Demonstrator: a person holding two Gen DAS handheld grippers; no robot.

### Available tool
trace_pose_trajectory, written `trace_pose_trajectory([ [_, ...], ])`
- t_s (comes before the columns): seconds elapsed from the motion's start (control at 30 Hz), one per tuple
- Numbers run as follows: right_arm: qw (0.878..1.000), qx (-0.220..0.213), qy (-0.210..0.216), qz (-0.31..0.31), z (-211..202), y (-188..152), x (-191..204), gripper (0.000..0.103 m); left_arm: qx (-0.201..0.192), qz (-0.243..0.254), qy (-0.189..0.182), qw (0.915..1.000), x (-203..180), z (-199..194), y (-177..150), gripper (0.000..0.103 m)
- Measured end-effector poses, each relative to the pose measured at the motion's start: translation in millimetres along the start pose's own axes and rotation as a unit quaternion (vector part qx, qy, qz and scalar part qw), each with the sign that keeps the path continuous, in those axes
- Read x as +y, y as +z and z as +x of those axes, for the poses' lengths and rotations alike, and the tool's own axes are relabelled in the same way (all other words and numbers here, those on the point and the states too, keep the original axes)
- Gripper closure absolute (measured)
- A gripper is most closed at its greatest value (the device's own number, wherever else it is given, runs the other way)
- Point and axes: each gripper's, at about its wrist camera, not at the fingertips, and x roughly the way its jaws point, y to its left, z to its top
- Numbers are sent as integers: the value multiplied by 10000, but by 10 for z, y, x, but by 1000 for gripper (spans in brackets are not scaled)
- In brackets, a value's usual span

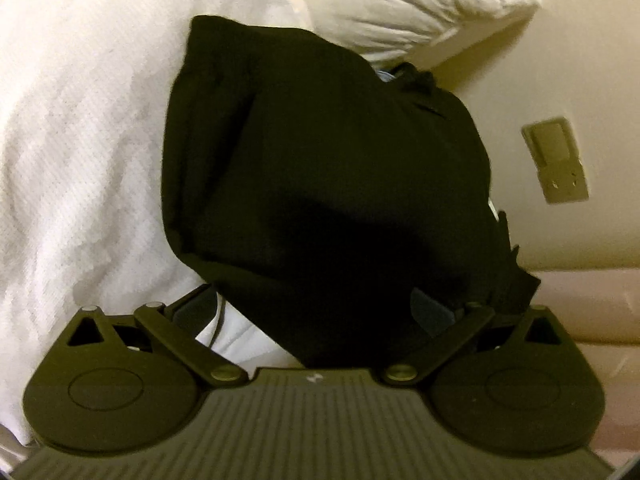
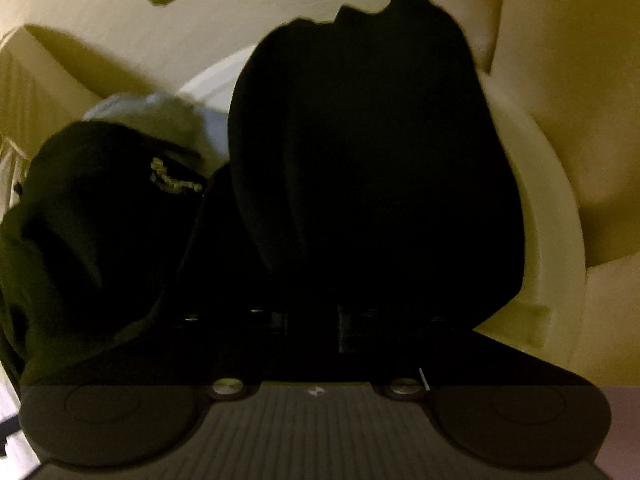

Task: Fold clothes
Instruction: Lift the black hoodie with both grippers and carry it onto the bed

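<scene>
A black garment (image 1: pixel 320 168) lies folded in a thick bundle on the white bedding (image 1: pixel 80 140). My left gripper (image 1: pixel 312 306) is open wide, its fingers (image 1: pixel 198 308) standing to either side of the bundle's near corner, and the cloth covers the space between them. In the right wrist view the same black garment (image 2: pixel 372 160) rises in a dark mound right in front of the camera. There my right gripper (image 2: pixel 312 322) has its two fingers (image 2: pixel 348 328) drawn close together in deep shadow, pinching the cloth's near edge.
A white pillow (image 1: pixel 420 4) lies beyond the bundle, beside a beige wall with a socket plate (image 1: pixel 556 160). Left of the mound sits another black garment with a glittery emblem (image 2: pixel 176 180), with grey-blue cloth (image 2: pixel 160 116) behind it. A beige padded surface (image 2: pixel 560 100) curves along the right.
</scene>
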Motion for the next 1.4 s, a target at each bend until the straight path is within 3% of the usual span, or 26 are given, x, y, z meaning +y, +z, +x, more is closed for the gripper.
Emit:
trace_pose_trajectory([
  [0.1, 9997, 62, -222, 1, 70, 9, 49, 42, 223, -203, -73, 9995, 86, 227, 47, 1],
  [0.17, 9997, 79, -231, 20, 104, 2, 43, 40, 363, -353, 29, 9987, 167, 395, 50, 2],
  [0.3, 9997, 58, -223, -7, 123, 26, 53, 35, 478, -1052, -391, 9925, 404, 532, 9, 5],
  [0.33, 9998, 43, -166, -49, 122, 24, 59, 36, 477, -1153, -499, 9909, 434, 555, 9, 12],
  [0.37, 9999, 34, -98, -102, 126, 19, 67, 43, 467, -1183, -613, 9900, 442, 576, 21, 31],
  [0.4, 9998, 32, -14, -176, 132, 10, 81, 67, 458, -1206, -760, 9887, 441, 589, 38, 45],
  [0.43, 9997, 38, 27, -249, 135, 3, 109, 74, 431, -1192, -917, 9877, 408, 569, 64, 64],
  [0.53, 9996, -92, 102, -231, 54, 24, 166, 90, 72, -354, -660, 9972, 115, 302, 117, 93],
  [0.67, 9965, -379, 725, 173, -285, 59, 126, 92, -394, 693, -551, 9953, -207, -175, 71, 95],
  [0.8, 9819, -783, 1717, 162, -803, 103, 215, 92, -736, 1217, -709, 9873, -389, -501, 22, 96],
  [0.97, 9521, -1191, 2790, -379, -1458, 120, 603, 92, -1247, 1753, -1002, 9714, -567, -1004, -104, 96],
  [1.1, 9124, -1353, 3731, -1000, -1965, 3, 1031, 92, -1718, 1861, -1263, 9591, -525, -1544, -166, 97],
  [1.27, 8487, -1165, 4802, -1887, -2472, -314, 1627, 92, -2529, 1748, -1464, 9402, -154, -2402, -380, 98],
  [1.4, 7819, -821, 5664, -2471, -2851, -763, 2120, 92, -3144, 1560, -1505, 9242, 367, -3175, -740, 98],
])
